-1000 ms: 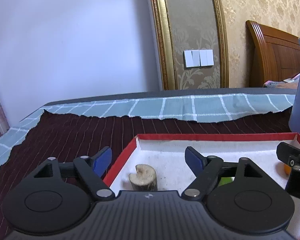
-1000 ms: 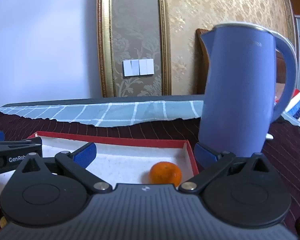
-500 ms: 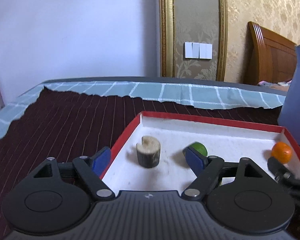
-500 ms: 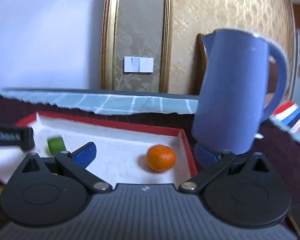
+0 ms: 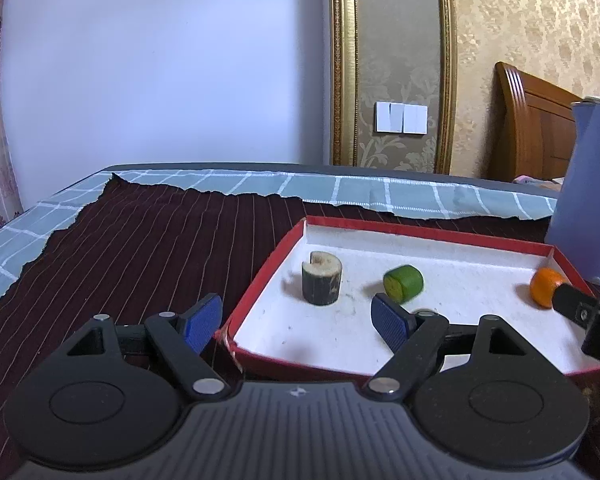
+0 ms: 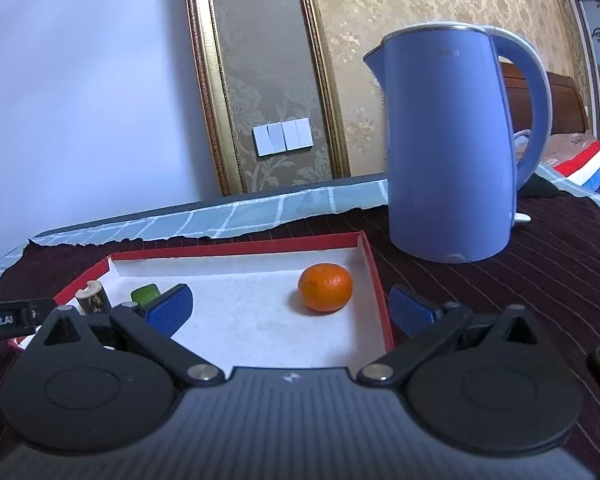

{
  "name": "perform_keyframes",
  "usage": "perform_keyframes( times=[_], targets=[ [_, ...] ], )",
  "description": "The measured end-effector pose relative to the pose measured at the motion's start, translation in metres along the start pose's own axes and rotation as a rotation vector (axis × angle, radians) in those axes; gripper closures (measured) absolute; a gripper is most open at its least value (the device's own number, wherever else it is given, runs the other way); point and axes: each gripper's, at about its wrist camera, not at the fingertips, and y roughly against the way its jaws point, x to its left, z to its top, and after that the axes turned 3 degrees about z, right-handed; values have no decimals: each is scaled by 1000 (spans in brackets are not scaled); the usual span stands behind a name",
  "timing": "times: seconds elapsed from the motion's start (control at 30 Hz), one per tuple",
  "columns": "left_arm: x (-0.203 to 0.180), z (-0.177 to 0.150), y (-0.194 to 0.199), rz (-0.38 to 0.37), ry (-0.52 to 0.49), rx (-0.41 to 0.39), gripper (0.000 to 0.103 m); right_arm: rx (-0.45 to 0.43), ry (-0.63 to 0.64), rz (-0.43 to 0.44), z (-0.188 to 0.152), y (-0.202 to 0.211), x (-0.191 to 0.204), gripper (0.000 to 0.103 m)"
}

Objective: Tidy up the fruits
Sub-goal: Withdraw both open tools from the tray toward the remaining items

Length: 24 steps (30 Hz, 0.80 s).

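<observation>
A shallow red-rimmed tray [image 5: 288, 240] with a white floor sits on a dark maroon striped cloth [image 5: 140, 248] spread over the counter, and a pale blue checked cloth [image 5: 380, 192] shows beyond the maroon one's ragged far edge. In the left wrist view three things lie in the tray: a short stub of dark-barked wood [image 5: 321, 282] standing upright near the tray's left wall, a small green cylinder-shaped fruit piece [image 5: 403, 283] on its side just right of it, and an orange [image 5: 544, 287] in the far right corner. The left gripper [image 5: 298, 316] is spread wide with nothing between its blue fingers [image 5: 201, 322]; one finger hangs outside the tray's left wall over the maroon cloth, the other over the tray floor just in front of the green piece. In the right wrist view the right gripper [image 6: 290, 306] is likewise wide apart and empty, its left finger above the tray floor and its right finger outside the tray's right wall, with the orange [image 6: 325, 287] lying beyond the gap between them (untouched by either finger). A tall blue electric kettle [image 6: 452, 152] stands upright on the maroon cloth just past the tray's right far corner. White wall switches [image 6: 282, 137] sit on a gold-framed panel behind.
</observation>
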Motion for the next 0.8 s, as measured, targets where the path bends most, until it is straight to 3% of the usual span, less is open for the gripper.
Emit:
perform_keyframes(
  times=[0.5, 0.8],
  targets=[
    [5, -26, 15, -26, 0, 29, 21, 21, -2, 41, -13, 31, 7, 0],
    [12, -39, 26, -51, -13, 30, 21, 32, 78, 6, -19, 52, 17, 0]
  ],
)
